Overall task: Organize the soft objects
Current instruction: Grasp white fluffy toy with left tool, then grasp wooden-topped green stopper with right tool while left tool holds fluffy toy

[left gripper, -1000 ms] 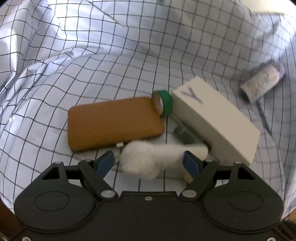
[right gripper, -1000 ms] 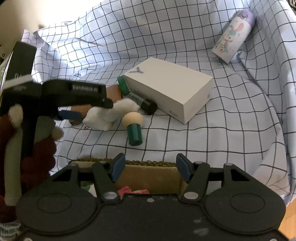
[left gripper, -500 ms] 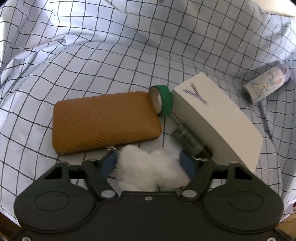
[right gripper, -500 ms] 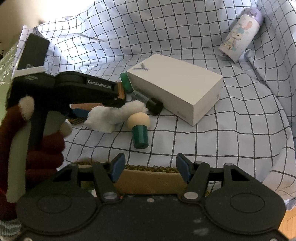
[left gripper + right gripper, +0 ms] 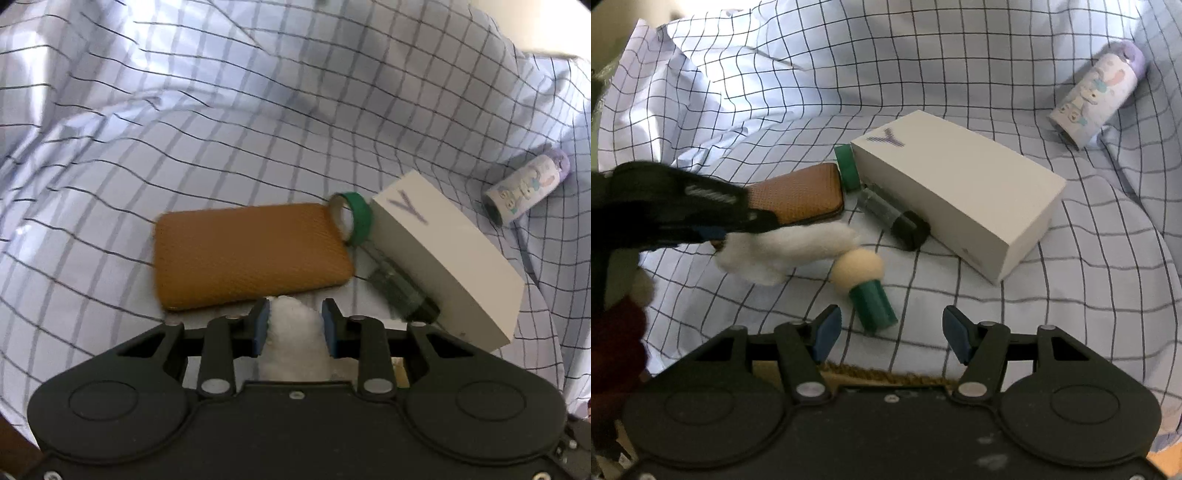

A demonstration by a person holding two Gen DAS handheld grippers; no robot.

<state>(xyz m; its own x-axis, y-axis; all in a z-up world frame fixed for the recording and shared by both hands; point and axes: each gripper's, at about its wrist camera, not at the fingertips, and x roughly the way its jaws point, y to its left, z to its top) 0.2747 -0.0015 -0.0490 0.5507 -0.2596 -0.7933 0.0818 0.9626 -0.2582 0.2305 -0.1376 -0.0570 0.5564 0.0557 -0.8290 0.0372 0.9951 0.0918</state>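
A white fluffy cotton wad (image 5: pixel 293 332) is pinched between the blue pads of my left gripper (image 5: pixel 295 314), which is shut on it. From the right wrist view the wad (image 5: pixel 786 251) trails out of the left gripper (image 5: pixel 738 229) just above the checked sheet. A brown textured pouch (image 5: pixel 251 254) lies flat right behind it. My right gripper (image 5: pixel 892 325) is open and holds nothing. A beige-headed peg with a green handle (image 5: pixel 864 284) lies just ahead of its fingers, untouched.
A white box (image 5: pixel 443 258) lies to the right, with a green tape roll (image 5: pixel 356 219) and a dark tube (image 5: pixel 402 291) against it. A patterned bottle (image 5: pixel 1097 92) rests far right. A woven basket rim (image 5: pixel 886 376) is under my right gripper. A dark red gloved hand (image 5: pixel 613 350) holds the left gripper.
My left gripper's jaws have closed from wide apart onto the white wad, squeezing it narrow. My right gripper has moved in over the sheet, nearer the green-handled peg.
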